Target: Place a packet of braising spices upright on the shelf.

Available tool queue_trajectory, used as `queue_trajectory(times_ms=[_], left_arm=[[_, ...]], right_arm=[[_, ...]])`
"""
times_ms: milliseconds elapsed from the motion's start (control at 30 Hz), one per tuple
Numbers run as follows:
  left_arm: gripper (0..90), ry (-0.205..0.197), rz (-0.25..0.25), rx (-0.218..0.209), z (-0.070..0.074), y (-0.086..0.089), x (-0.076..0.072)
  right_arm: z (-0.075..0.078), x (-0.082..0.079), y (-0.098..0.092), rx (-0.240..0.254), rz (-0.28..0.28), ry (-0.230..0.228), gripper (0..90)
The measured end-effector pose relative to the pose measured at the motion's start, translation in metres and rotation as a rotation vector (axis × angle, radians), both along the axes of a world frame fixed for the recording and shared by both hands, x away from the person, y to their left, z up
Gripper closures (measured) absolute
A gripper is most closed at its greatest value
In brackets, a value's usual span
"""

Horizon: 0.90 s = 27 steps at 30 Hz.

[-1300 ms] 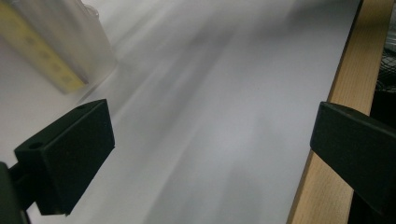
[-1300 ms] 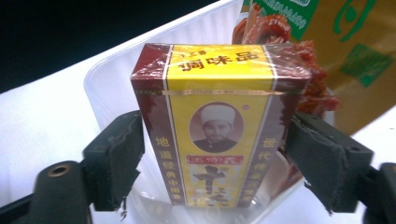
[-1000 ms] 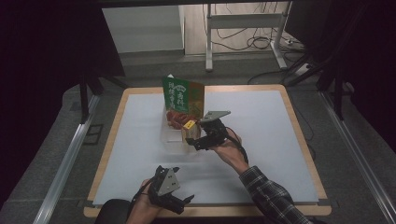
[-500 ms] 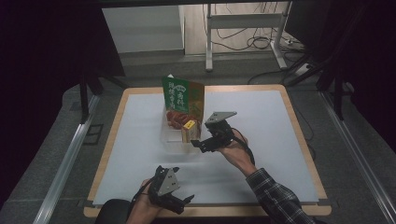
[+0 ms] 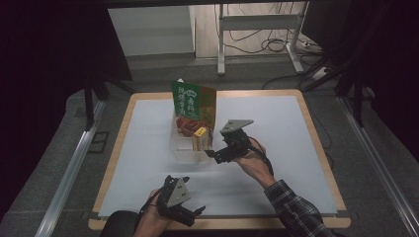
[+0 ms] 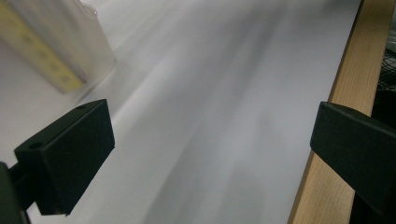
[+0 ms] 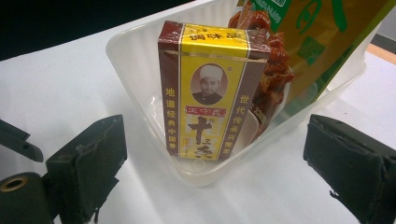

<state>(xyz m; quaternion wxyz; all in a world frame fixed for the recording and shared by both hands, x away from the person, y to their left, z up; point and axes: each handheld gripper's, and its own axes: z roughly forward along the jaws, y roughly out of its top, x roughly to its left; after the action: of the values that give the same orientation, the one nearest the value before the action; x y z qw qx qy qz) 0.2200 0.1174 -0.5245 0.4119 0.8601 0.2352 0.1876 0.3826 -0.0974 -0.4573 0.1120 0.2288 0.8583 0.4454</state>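
A clear plastic bin stands at the middle of the white table. In it a yellow and brown box stands upright, with a red snack pack and a tall green and orange bag behind it. My right gripper is open just right of the bin and holds nothing. In the right gripper view the box stands inside the bin, beyond the spread jaws of the right gripper. My left gripper rests open near the table's front edge, with nothing between its jaws.
The table's wooden border runs close past the left gripper, and a corner of the bin lies farther off. White table surface stretches right of the bin. A metal frame and cables stand beyond the far edge.
My right gripper has drawn back a little from the yellow and brown box, which stays standing in the bin. The left gripper has not moved.
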Motion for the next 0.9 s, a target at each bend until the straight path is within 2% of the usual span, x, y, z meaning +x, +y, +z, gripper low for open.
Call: queue_trajectory(times_ms=[400, 600, 900], left_arm=[[0.0, -0.001, -0.003, 0.006, 0.0, 0.0, 0.0], [0.0, 0.0, -0.002, 0.004, 0.0, 0.0, 0.0], [0.0, 0.001, -0.003, 0.003, 0.0, 0.0, 0.0]], right_arm=[[0.003, -0.006, -0.005, -0.018, 0.024, 0.008, 6.1], [0.003, -0.007, -0.008, -0.016, 0.015, 0.017, 3.5], [0.004, -0.01, -0.016, -0.034, 0.008, 0.008, 2.8]])
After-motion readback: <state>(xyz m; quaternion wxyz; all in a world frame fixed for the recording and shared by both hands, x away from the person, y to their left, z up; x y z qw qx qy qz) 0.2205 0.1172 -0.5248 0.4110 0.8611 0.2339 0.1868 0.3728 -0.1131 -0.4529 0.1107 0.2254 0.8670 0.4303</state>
